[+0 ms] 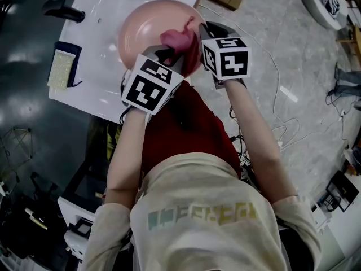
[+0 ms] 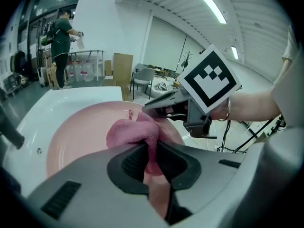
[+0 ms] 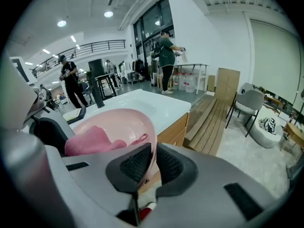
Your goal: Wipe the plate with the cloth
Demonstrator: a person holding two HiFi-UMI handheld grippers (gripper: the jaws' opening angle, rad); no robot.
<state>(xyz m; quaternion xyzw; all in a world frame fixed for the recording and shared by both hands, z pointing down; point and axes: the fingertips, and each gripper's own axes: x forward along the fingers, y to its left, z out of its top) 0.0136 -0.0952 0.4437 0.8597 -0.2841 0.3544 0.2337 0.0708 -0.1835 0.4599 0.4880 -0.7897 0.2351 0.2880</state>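
A large pink plate [image 1: 148, 30] is held tilted above the near edge of the white table [image 1: 104, 16]. My right gripper [image 3: 153, 161] is shut on the plate's rim [image 3: 151, 139] at its right side. A pink cloth [image 2: 135, 131] lies bunched against the plate's face [image 2: 78, 139]; my left gripper [image 2: 151, 161] is shut on the cloth. In the head view the cloth [image 1: 176, 38] shows just beyond the left gripper [image 1: 161, 61], with the right gripper [image 1: 207, 38] beside it. From the right gripper view the cloth [image 3: 92, 141] sits in the plate's hollow.
A sponge on a dark tray [image 1: 63, 66] lies at the table's left edge, and a black tap-like object [image 1: 63, 11] stands further back. Wooden boards [image 3: 209, 122] lie on the floor to the right. People [image 3: 166, 63] stand far off. Cables [image 1: 293, 123] trail on the floor.
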